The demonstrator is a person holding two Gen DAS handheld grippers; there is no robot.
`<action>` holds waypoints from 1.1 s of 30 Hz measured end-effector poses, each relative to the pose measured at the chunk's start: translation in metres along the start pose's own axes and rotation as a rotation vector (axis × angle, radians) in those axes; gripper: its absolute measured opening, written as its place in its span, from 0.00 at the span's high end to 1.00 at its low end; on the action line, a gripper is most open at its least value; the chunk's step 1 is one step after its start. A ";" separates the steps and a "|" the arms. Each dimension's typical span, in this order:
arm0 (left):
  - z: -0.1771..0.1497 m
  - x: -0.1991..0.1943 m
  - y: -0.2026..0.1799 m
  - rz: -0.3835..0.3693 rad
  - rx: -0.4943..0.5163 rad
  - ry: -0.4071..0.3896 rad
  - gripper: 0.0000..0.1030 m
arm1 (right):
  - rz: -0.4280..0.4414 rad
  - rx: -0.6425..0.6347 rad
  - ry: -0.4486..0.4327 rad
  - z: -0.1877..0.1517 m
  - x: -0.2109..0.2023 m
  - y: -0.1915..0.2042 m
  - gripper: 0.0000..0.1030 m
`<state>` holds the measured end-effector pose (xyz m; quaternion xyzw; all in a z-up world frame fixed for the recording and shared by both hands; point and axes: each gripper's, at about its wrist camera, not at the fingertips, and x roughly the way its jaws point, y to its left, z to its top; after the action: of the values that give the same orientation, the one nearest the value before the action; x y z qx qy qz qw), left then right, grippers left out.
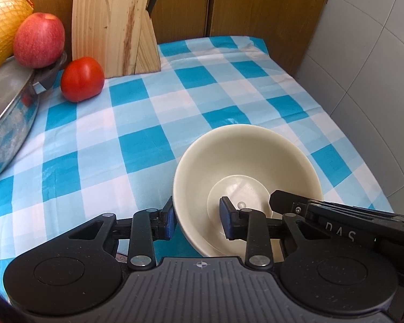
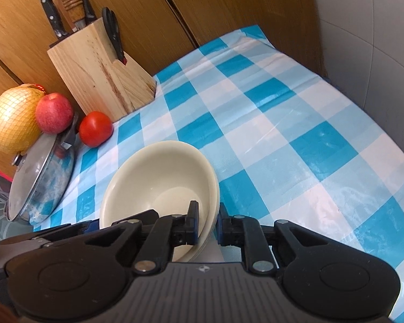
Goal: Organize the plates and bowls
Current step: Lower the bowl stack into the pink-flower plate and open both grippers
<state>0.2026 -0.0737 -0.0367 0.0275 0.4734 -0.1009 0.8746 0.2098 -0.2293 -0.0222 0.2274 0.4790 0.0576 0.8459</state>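
Gripping opposite rims, left tongs and right tongs each pinch the bowls, which sit nested on the tabletop. Stacking looks done; putting the stack away seems to remain. No plates visible.

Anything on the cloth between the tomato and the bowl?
No. In the left wrist view only bare checked tablecloth lies between the tomato and the bowl; the right wrist view shows the same short gap clear.
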 end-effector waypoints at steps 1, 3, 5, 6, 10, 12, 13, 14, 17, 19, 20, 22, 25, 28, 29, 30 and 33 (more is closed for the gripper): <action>0.000 -0.002 0.000 -0.001 -0.002 -0.004 0.61 | 0.002 -0.002 -0.005 0.000 -0.002 0.001 0.86; 0.000 -0.008 0.001 0.001 -0.005 -0.011 0.61 | 0.009 -0.008 -0.010 0.000 -0.006 0.003 0.86; -0.002 -0.015 0.002 0.004 -0.009 -0.020 0.61 | 0.019 -0.017 -0.017 0.001 -0.010 0.006 0.86; -0.003 -0.020 0.004 0.003 -0.013 -0.027 0.61 | 0.025 -0.019 -0.023 0.000 -0.013 0.008 0.86; -0.008 -0.043 0.012 -0.001 -0.036 -0.062 0.60 | 0.066 -0.043 -0.046 -0.004 -0.028 0.018 0.86; -0.011 -0.055 0.015 0.002 -0.042 -0.080 0.60 | 0.079 -0.066 -0.062 -0.008 -0.037 0.025 0.85; -0.013 -0.061 0.017 0.008 -0.043 -0.091 0.59 | 0.088 -0.073 -0.067 -0.010 -0.040 0.029 0.85; -0.016 -0.067 0.019 0.014 -0.043 -0.103 0.59 | 0.099 -0.080 -0.068 -0.012 -0.043 0.032 0.85; -0.027 -0.083 0.029 0.014 -0.060 -0.123 0.59 | 0.132 -0.110 -0.067 -0.020 -0.052 0.043 0.85; -0.035 -0.093 0.037 0.014 -0.081 -0.130 0.58 | 0.150 -0.135 -0.063 -0.027 -0.056 0.052 0.85; -0.039 -0.098 0.041 0.018 -0.091 -0.132 0.58 | 0.159 -0.148 -0.060 -0.031 -0.057 0.057 0.85; -0.046 -0.106 0.048 0.029 -0.108 -0.135 0.58 | 0.176 -0.165 -0.046 -0.038 -0.058 0.065 0.85; -0.058 -0.116 0.057 0.039 -0.129 -0.130 0.58 | 0.198 -0.188 -0.023 -0.049 -0.059 0.074 0.85; -0.072 -0.124 0.063 0.051 -0.137 -0.127 0.57 | 0.216 -0.203 0.000 -0.062 -0.061 0.080 0.85; -0.077 -0.126 0.066 0.053 -0.140 -0.123 0.57 | 0.220 -0.209 0.008 -0.067 -0.061 0.082 0.85; -0.081 -0.127 0.068 0.055 -0.144 -0.119 0.57 | 0.222 -0.214 0.016 -0.072 -0.060 0.084 0.85; -0.091 -0.126 0.075 0.052 -0.162 -0.102 0.57 | 0.220 -0.222 0.041 -0.083 -0.057 0.088 0.84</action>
<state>0.0761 0.0320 0.0146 -0.0359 0.4340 -0.0408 0.8993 0.1210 -0.1415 0.0250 0.1822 0.4591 0.2070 0.8445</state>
